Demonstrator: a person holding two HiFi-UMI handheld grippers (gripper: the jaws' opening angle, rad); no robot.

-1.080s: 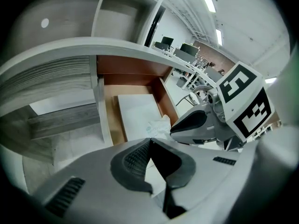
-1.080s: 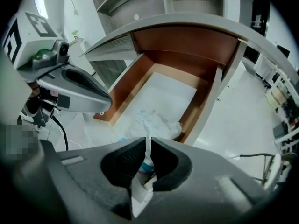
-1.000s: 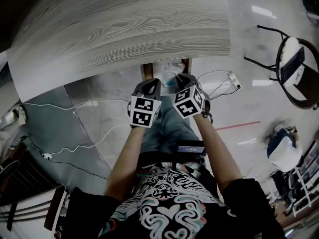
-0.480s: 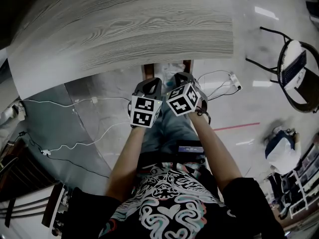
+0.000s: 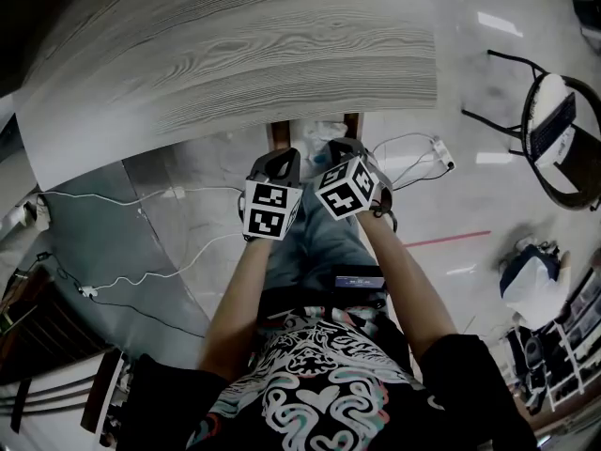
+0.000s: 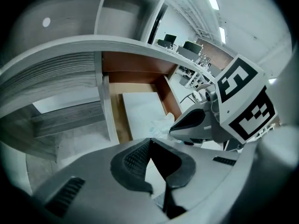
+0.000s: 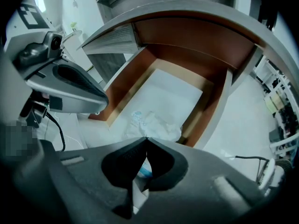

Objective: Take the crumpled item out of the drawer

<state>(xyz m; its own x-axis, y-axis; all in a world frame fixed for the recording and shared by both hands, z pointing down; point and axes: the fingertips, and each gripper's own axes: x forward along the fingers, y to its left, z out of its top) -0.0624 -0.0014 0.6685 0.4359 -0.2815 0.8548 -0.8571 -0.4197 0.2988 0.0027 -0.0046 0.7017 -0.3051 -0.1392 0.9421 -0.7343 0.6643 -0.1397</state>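
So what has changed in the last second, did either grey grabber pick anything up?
The grey right gripper shifted slightly towards the left gripper and twisted a little; it took hold of nothing. The left gripper held its place, both stay shut, and the crumpled white item lies in the open brown wooden drawer as before.

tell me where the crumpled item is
In the right gripper view, the crumpled item lies at the near end of the open drawer, just beyond the right gripper.
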